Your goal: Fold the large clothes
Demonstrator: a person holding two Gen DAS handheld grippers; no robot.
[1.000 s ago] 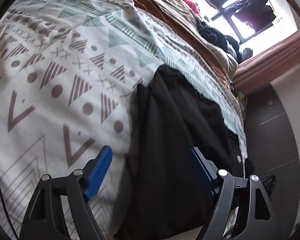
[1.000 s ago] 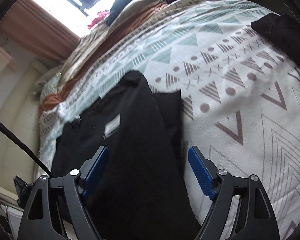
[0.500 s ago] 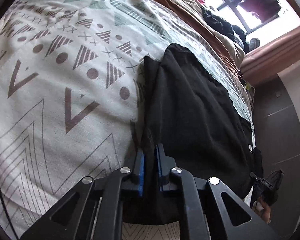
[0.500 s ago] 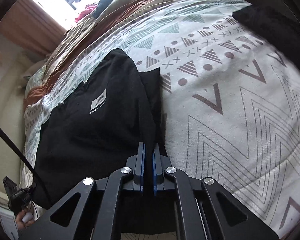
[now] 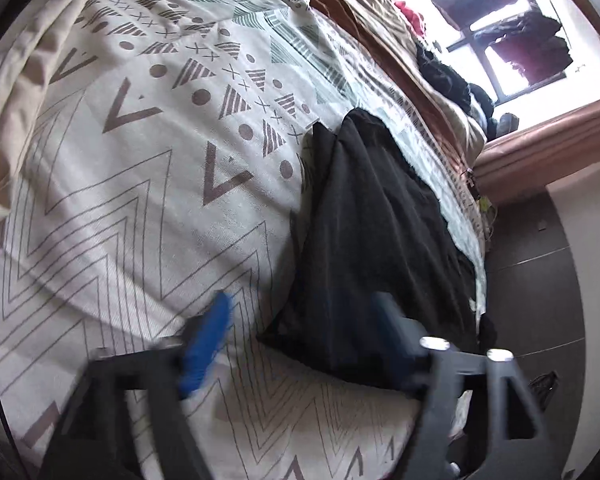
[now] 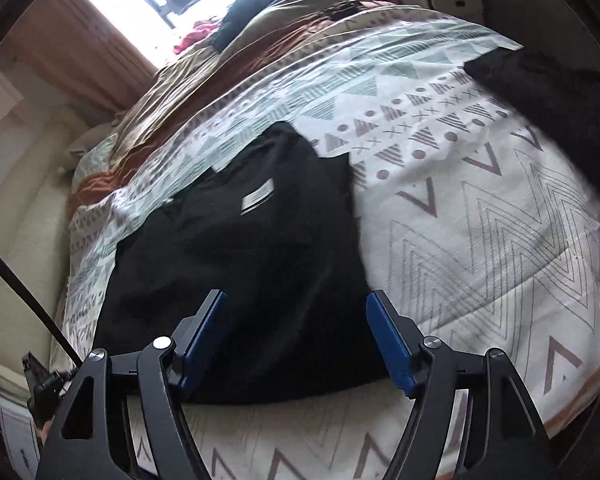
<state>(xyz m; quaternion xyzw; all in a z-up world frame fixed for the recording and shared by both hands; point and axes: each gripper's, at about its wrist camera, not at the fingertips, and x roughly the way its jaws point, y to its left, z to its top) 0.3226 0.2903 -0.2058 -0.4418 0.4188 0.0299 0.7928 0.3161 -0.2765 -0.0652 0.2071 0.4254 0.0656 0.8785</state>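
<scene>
Once clamped together at the near hem, now let go: left gripper with jaws opening, blue pads blurred and wide apart, near corner of the cloth visible in the gap but pressed by neither pad. Right gripper likewise opening, pads well apart, dark fabric lying flat beneath and between them, untouched.

Meaning for the task, as judged: a release after a tug or a laid fold. Garment free on the bed, held by nothing. Another grasp probably needed before any further fold.

Item: large black soft-fabric garment, already folded into a long panel.
- Place: on the white quilt printed with brown chevrons and green triangles, close to the bed's near edge. Right of centre in the left wrist view, left of centre in the right wrist view, so between the two grippers.
- Lie: long axis running from near to far, near edge fairly straight, far end tapering to a rounded peak.
- Layers: a narrower under-layer showing along one long side, slightly offset from the top layer.
- Surface: mostly smooth, shallow lengthwise creases, small white rectangular label on the upper face.

Also noted: second dark fabric heap at far right, well apart. Rumpled brown blanket along the far side.
</scene>
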